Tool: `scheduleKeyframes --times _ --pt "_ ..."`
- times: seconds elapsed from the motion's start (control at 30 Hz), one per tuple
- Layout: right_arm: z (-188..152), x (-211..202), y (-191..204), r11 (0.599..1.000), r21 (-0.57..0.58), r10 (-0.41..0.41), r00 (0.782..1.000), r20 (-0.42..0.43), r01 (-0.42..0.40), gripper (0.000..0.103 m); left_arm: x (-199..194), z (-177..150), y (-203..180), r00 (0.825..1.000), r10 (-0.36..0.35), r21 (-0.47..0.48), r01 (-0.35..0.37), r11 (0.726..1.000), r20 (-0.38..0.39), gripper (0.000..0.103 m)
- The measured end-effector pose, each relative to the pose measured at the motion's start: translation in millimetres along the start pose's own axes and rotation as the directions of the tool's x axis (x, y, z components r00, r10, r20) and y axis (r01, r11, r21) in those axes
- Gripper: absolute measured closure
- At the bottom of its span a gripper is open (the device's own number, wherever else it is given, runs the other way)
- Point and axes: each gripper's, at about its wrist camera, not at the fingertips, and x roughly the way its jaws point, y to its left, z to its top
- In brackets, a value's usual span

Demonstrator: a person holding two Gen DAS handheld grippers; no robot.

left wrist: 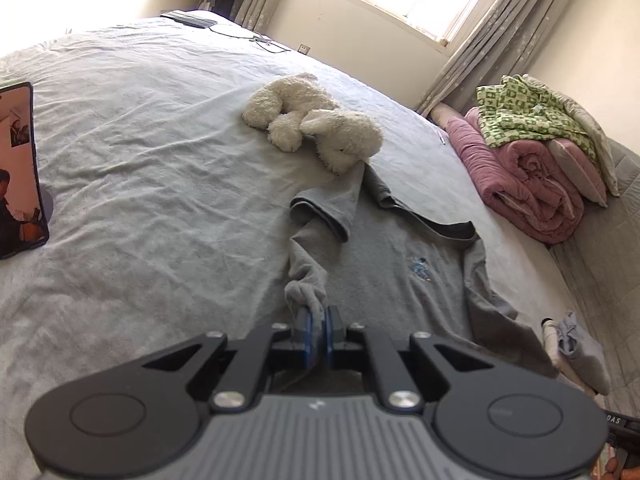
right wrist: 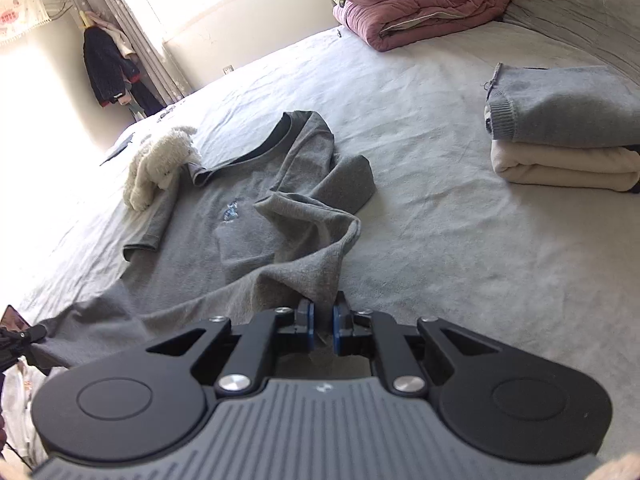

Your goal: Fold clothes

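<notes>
A grey T-shirt [left wrist: 384,268] with a dark collar and a small blue chest print lies face up on the bed, collar toward a white plush toy. My left gripper [left wrist: 318,320] is shut on the shirt's bunched left bottom edge, lifting it slightly. In the right wrist view the same T-shirt [right wrist: 248,208] spreads ahead, its right side rumpled and folded inward. My right gripper [right wrist: 323,312] is shut on the shirt's right bottom corner, which rises in a ridge to the pads. The other gripper [right wrist: 24,340] shows at the far left edge, holding the hem.
The white plush toy [left wrist: 316,124] rests on the shirt's sleeve. A phone [left wrist: 18,168] stands at the left on the pale bedsheet [left wrist: 140,160]. Rolled pink quilts [left wrist: 532,184] with a green-patterned cloth lie at the bed's head. Folded grey and cream garments [right wrist: 564,132] are stacked at the right.
</notes>
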Motion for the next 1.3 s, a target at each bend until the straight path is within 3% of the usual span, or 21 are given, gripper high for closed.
scheduleKeyframes --times 0.13,0.27,0.4,0.53,0.63,0.67,0.77,0.83,1.03,1.1,1.2,1.27,1.3 --pt "-0.4 -27.8 -2.2 0.999 0.027 0.044 0.999 -0.013 -0.044 0.094 -27.6 -8.3 4.5 0.998 -0.061 -0.020 0.060 0.998 -0.029 0.097" --pt "-4.4 -44.6 -10.2 0.999 0.037 0.034 0.999 -0.021 -0.033 0.094 -45.7 -20.7 12.0 0.996 -0.068 -0.010 0.067 0.998 -0.060 0.098" --pt "-9.3 -41.6 -26.9 0.997 0.071 -0.001 0.998 -0.065 0.006 0.094 -41.3 -31.2 18.6 0.994 0.020 0.050 -0.015 0.999 -0.105 0.097" --pt "-16.8 -24.6 -42.7 0.993 0.082 -0.075 0.991 -0.112 0.084 0.090 -23.8 -38.8 27.1 0.981 0.087 0.076 -0.075 0.994 -0.174 0.096" --pt "-20.2 -22.0 -54.6 0.984 0.080 -0.149 0.983 -0.111 0.158 0.087 -21.7 -42.6 30.6 0.974 0.156 0.120 -0.137 0.983 -0.167 0.096" --pt "-21.1 -23.9 -58.9 0.981 0.072 -0.170 0.980 -0.107 0.178 0.084 -21.1 -43.2 32.9 0.972 0.163 0.124 -0.143 0.982 -0.171 0.091" --pt "-24.6 -29.2 -69.1 0.976 0.052 -0.203 0.974 -0.101 0.209 0.061 -18.6 -45.3 41.2 0.968 0.156 0.127 -0.133 0.983 -0.198 0.067" --pt "-29.5 -30.8 -68.9 0.980 0.024 -0.193 0.975 -0.113 0.197 0.059 -15.8 -48.2 43.2 0.963 0.162 0.147 -0.132 0.980 -0.215 0.064" --pt "-51.2 -15.6 -57.0 0.978 -0.104 -0.200 0.956 -0.216 0.181 0.059 1.8 -58.8 54.8 0.933 0.153 0.159 -0.105 0.982 -0.327 0.061" --pt "-56.3 -8.3 -57.3 0.976 -0.127 -0.202 0.947 -0.251 0.175 0.057 6.2 -63.2 58.1 0.914 0.173 0.188 -0.110 0.976 -0.366 0.058" --pt "-59.8 1.7 -63.0 0.978 -0.125 -0.197 0.930 -0.310 0.166 0.056 9.5 -66.6 66.8 0.899 0.147 0.172 -0.081 0.982 -0.412 0.059" --pt "-60.2 5.8 -66.3 0.982 -0.106 -0.183 0.924 -0.337 0.155 0.056 12.4 -69.2 72.6 0.888 0.109 0.141 -0.050 0.989 -0.446 0.064" --pt "-60.3 7.9 -67.9 0.984 -0.097 -0.175 0.920 -0.350 0.151 0.056 14.0 -70.7 74.3 0.883 0.095 0.131 -0.039 0.991 -0.459 0.074"
